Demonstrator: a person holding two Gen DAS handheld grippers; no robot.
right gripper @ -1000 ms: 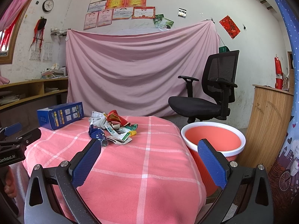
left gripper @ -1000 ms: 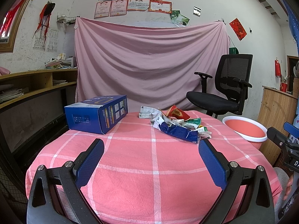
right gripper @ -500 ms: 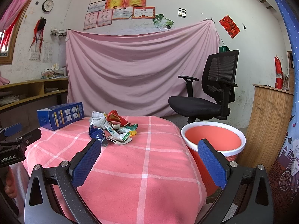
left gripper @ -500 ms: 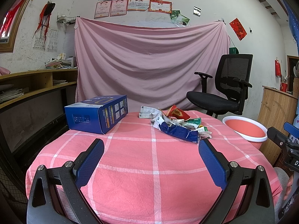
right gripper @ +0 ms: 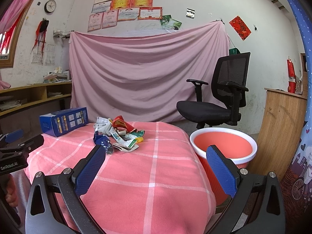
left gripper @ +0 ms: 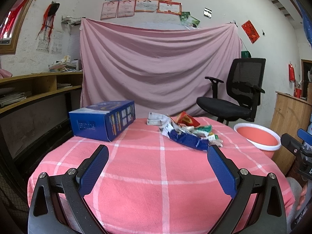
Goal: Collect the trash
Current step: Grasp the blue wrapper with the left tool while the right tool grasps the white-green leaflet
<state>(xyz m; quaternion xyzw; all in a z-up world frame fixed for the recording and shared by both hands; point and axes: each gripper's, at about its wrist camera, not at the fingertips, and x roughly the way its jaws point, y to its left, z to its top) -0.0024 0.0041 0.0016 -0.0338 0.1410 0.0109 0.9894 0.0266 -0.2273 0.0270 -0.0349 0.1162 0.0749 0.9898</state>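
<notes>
Nothing collected: I hold both hand-held grippers, left [left gripper: 158,154] and right [right gripper: 156,152], wide and empty, wrapper pile [right gripper: 119,134] on counter [right gripper: 156,175], bin [right gripper: 223,146] bare.

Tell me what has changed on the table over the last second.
Nothing has visibly changed. The left tool and right tool hang open and empty short of the trash pile, which lies untouched on the pink tablecloth beside the blue box. The red bin sits in the same place.

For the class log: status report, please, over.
Left gripper and right gripper open, empty. Trash pile untouched on table; red basin beside it. Nothing in the way.
</notes>
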